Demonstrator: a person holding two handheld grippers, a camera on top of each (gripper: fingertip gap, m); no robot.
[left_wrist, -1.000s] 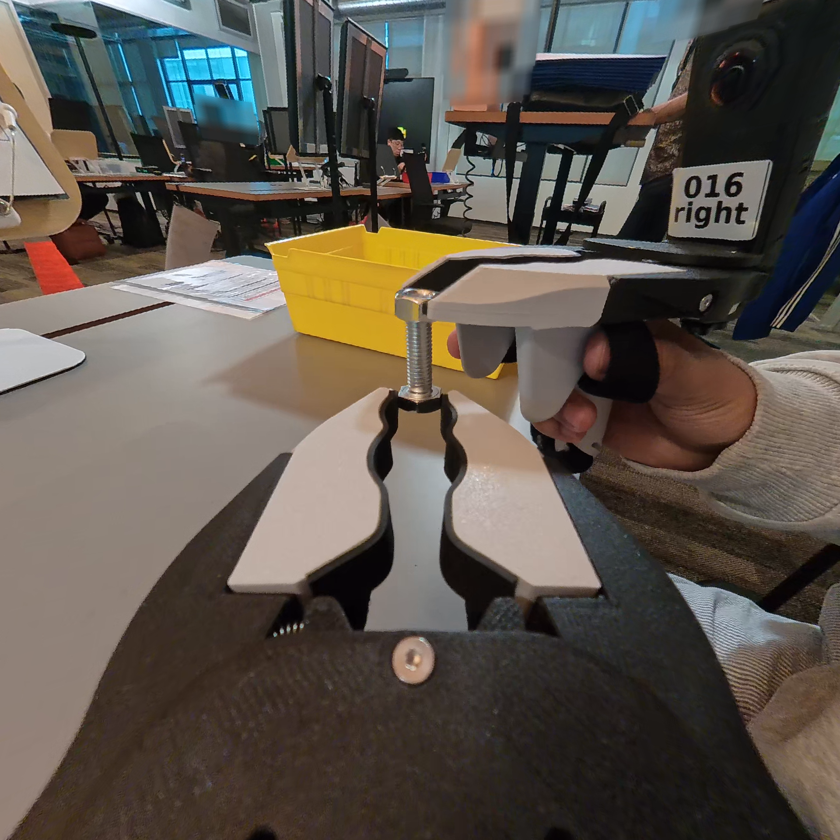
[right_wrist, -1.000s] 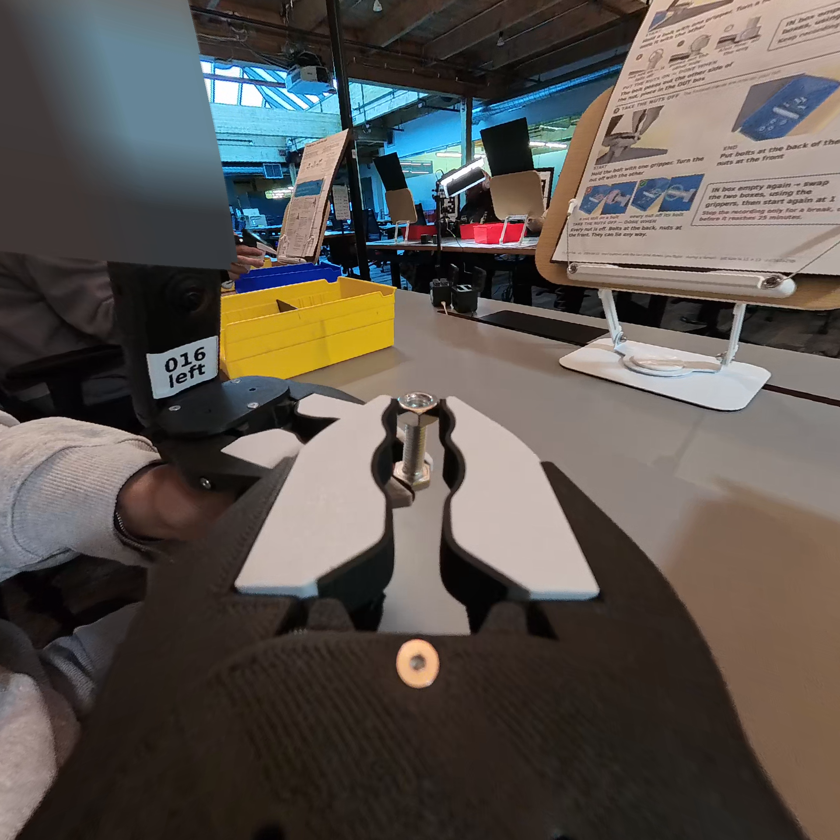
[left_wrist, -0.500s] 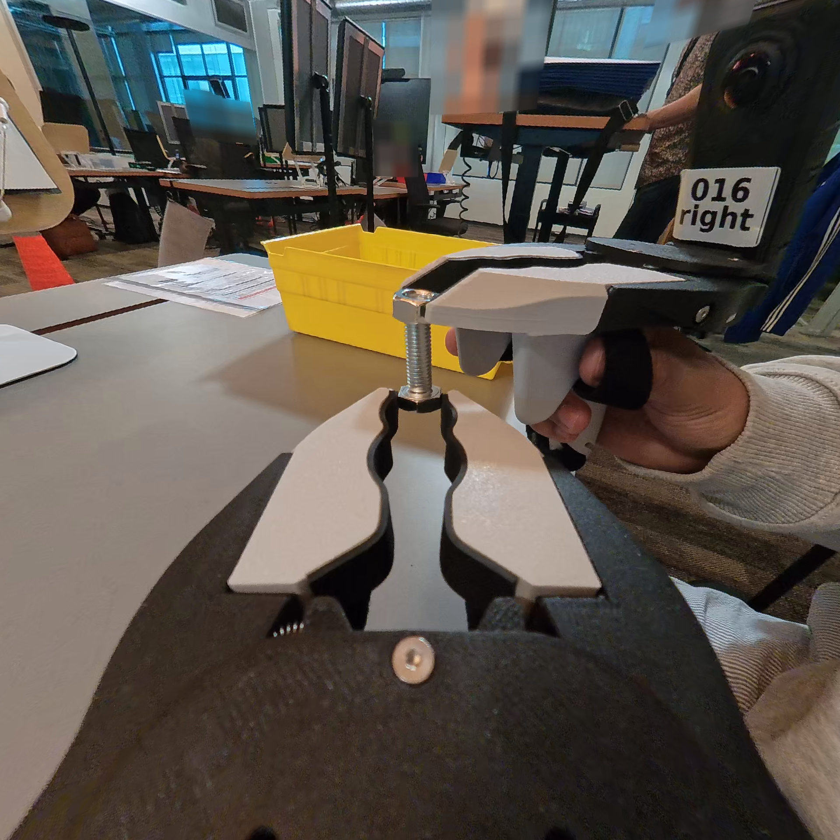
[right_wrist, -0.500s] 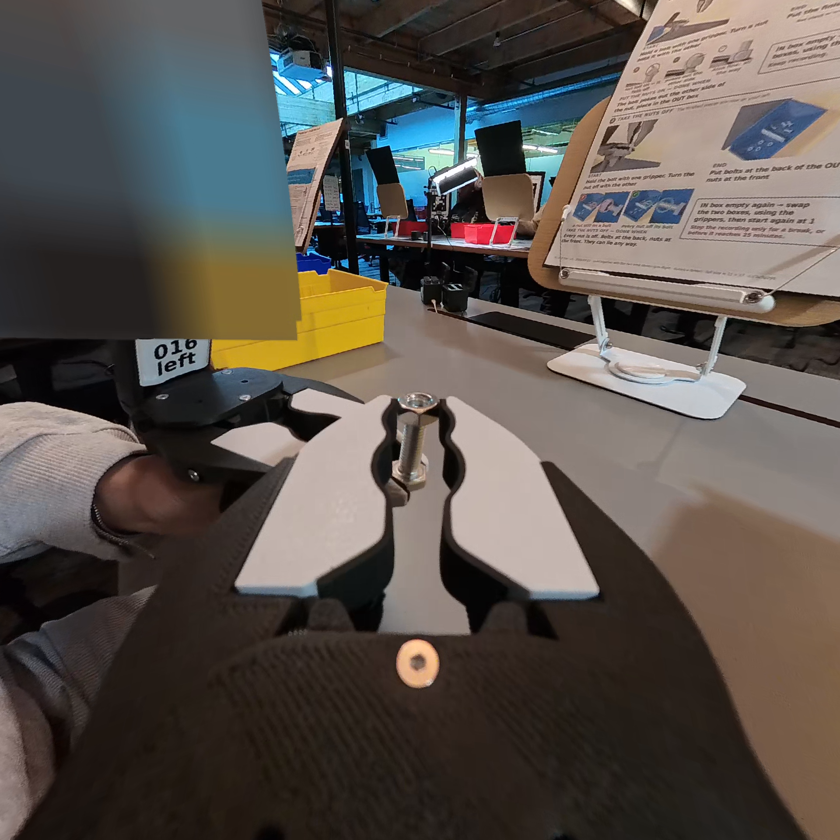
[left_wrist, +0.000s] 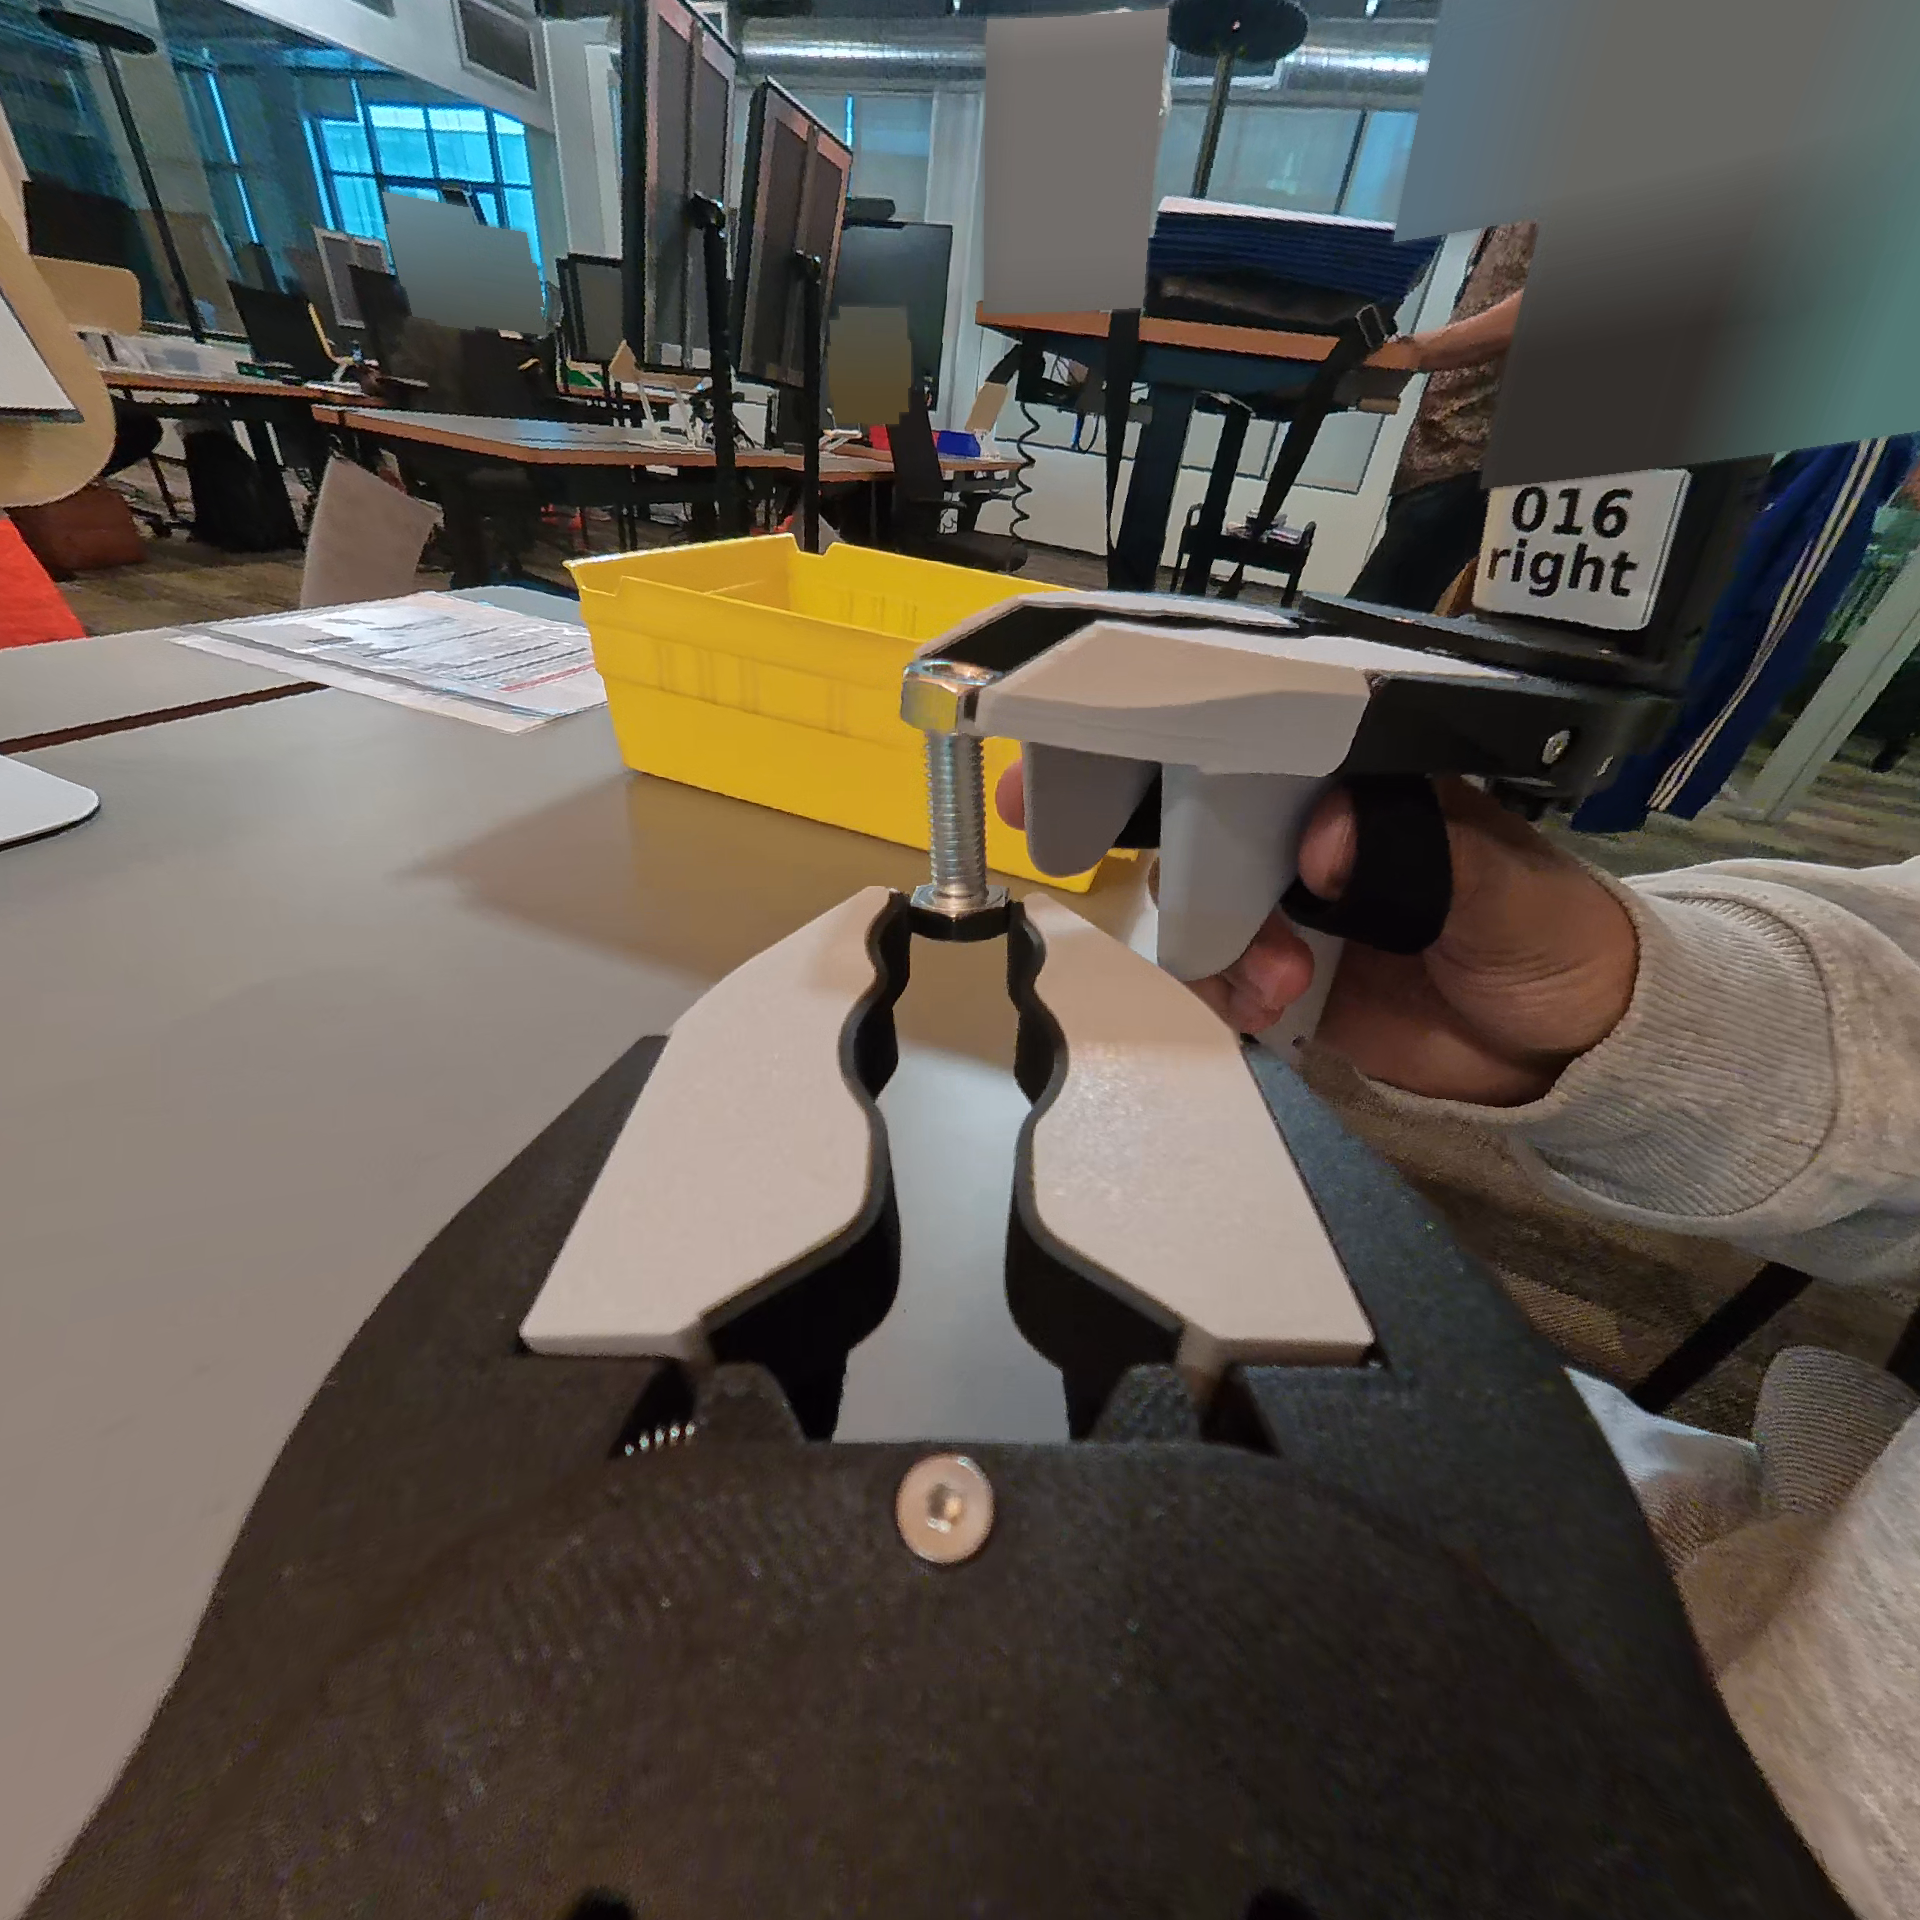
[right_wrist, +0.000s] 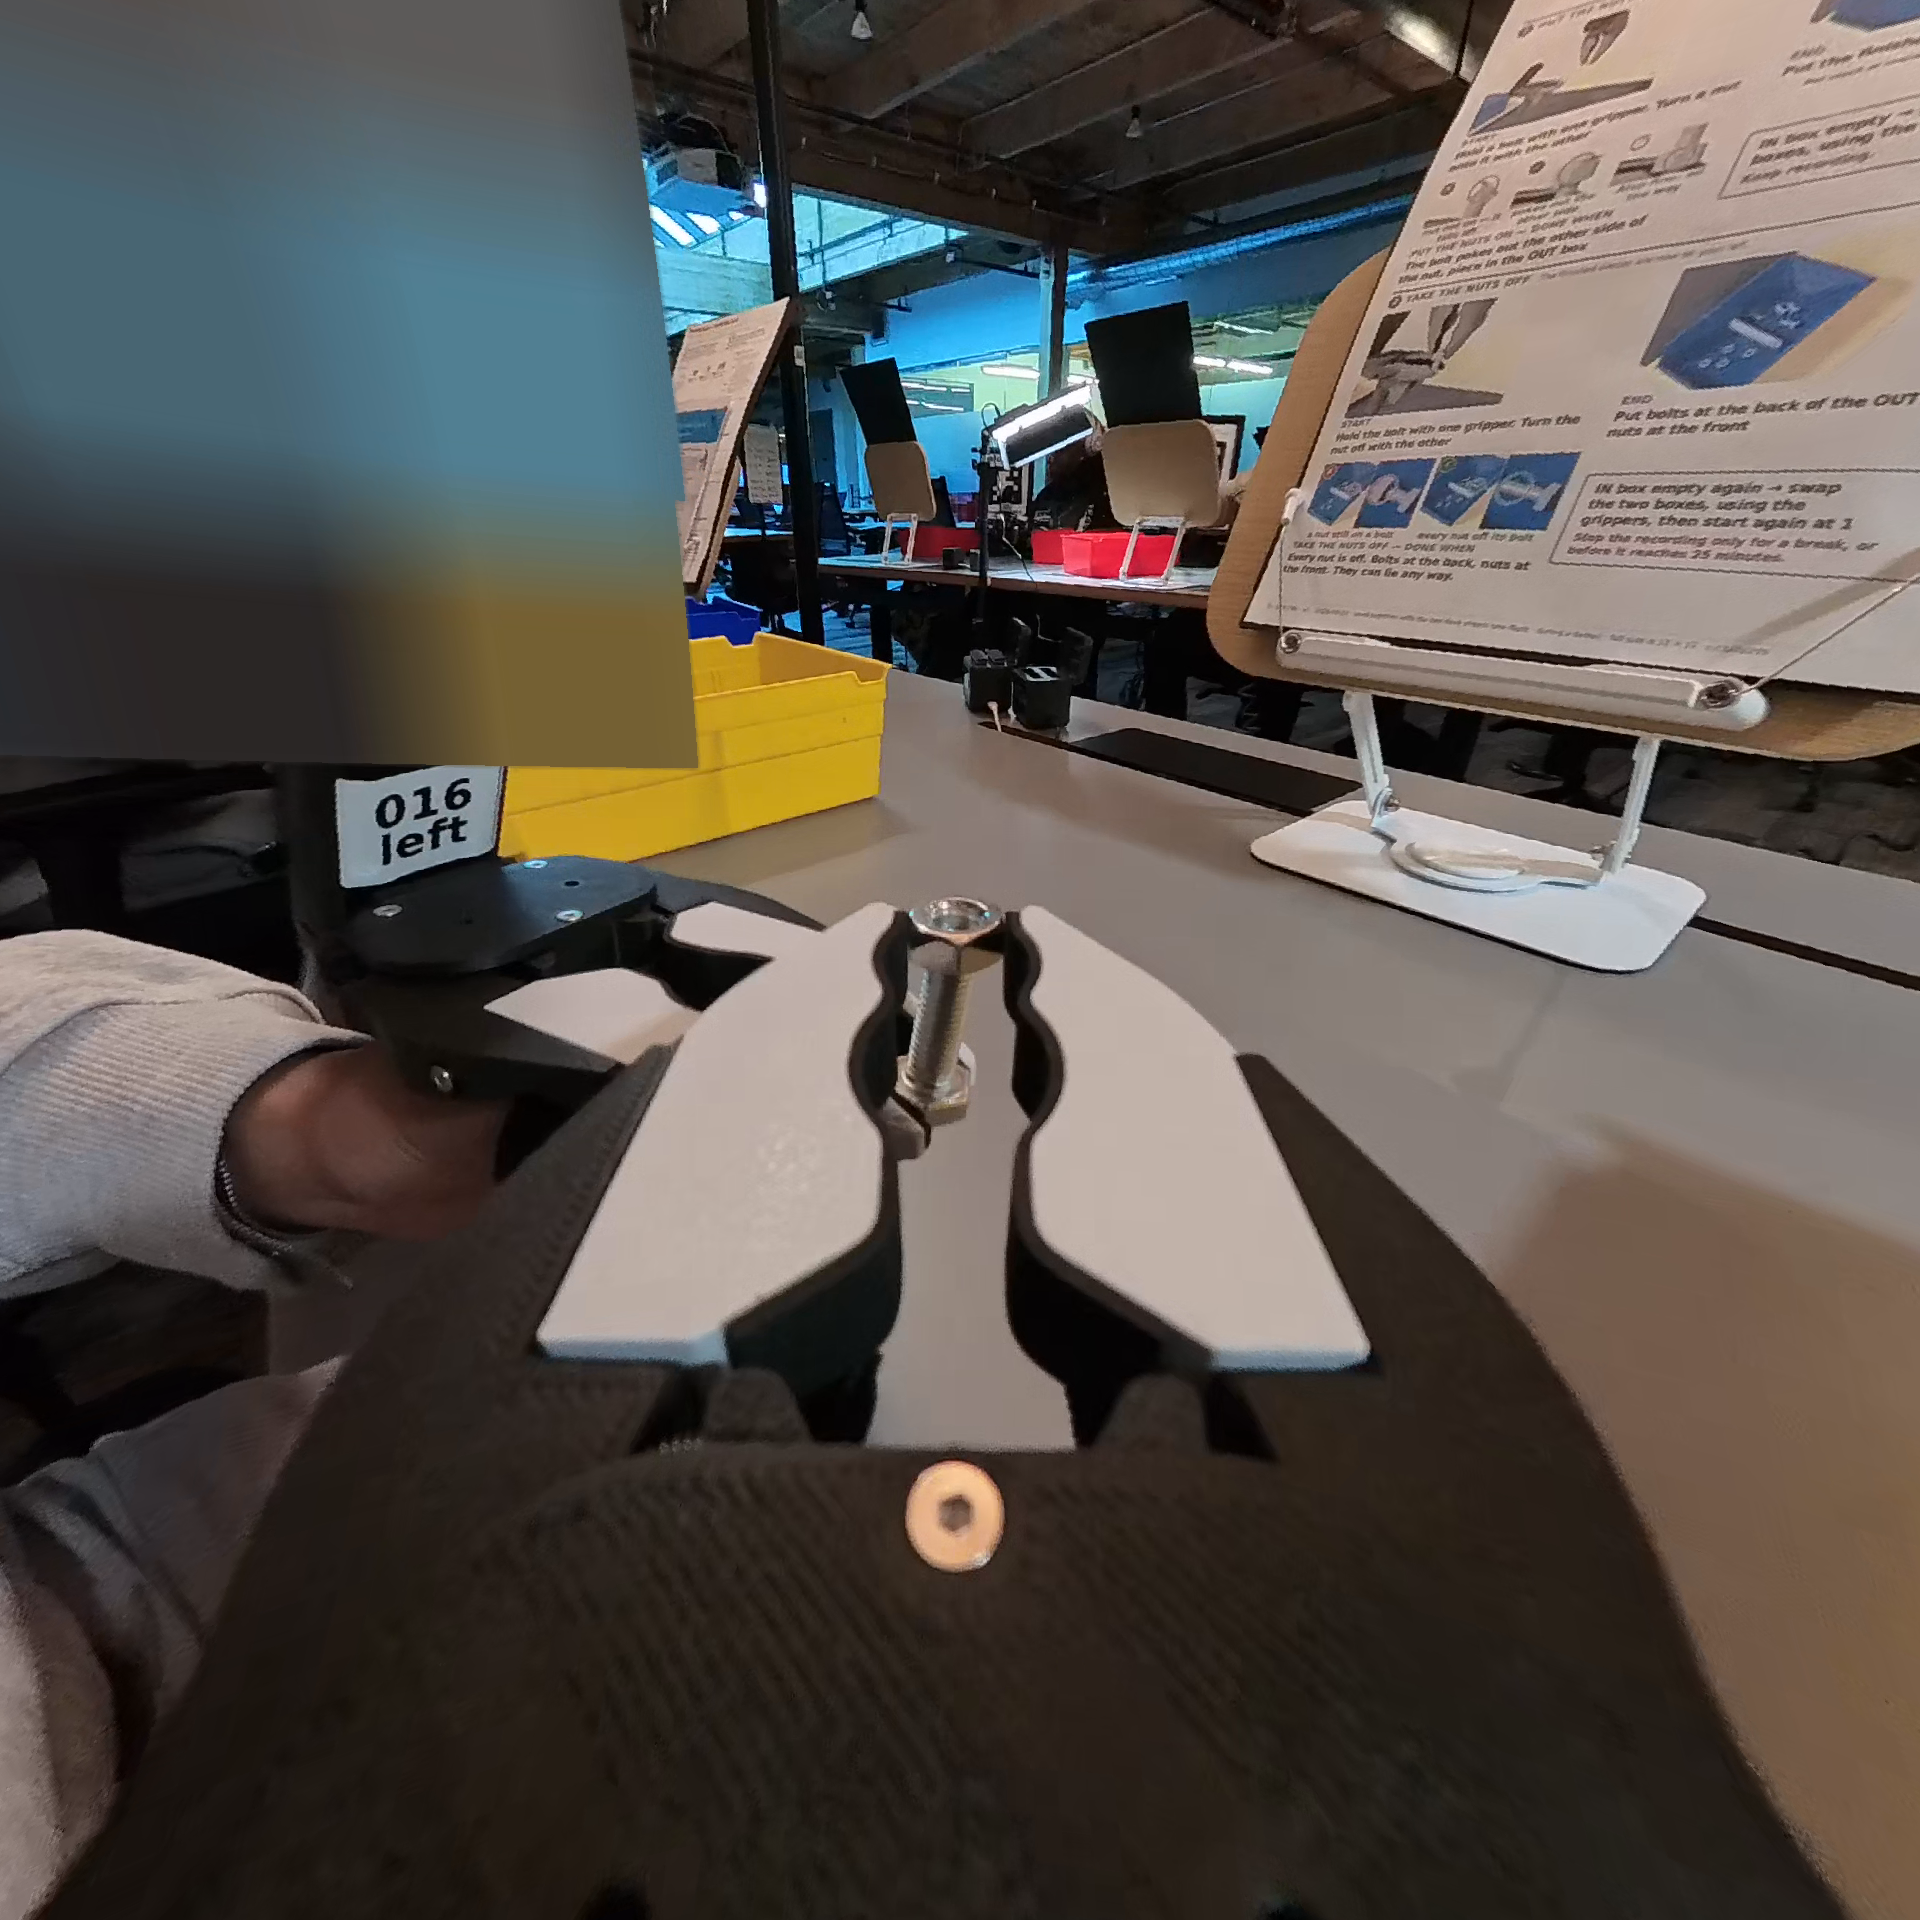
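Note:
A silver bolt (left_wrist: 954, 810) stands upright between the two grippers above the grey table (left_wrist: 312, 987). My left gripper (left_wrist: 958, 920) is shut on the hex nut (left_wrist: 956, 923) at the bolt's lower end. My right gripper (right_wrist: 954, 925) is shut on the bolt's hex head (right_wrist: 954, 920); the threaded shank and the nut (right_wrist: 933, 1096) show below it, between its fingers. In the left wrist view the right gripper (left_wrist: 940, 698) comes in from the right, held by a hand in a grey sleeve (left_wrist: 1507, 956). In the right wrist view the left gripper's black body (right_wrist: 499, 956) comes in from the left.
A yellow bin (left_wrist: 810, 665) stands on the table just behind the grippers; it also shows in the right wrist view (right_wrist: 769, 748). A white stand with an instruction sheet (right_wrist: 1558, 520) is at the right. A paper sheet (left_wrist: 416, 655) lies at the far left.
Both grippers keep their hold on bolt and nut. The right wrist view has swung a little, so the yellow bin and the sheet stand have shifted in it.

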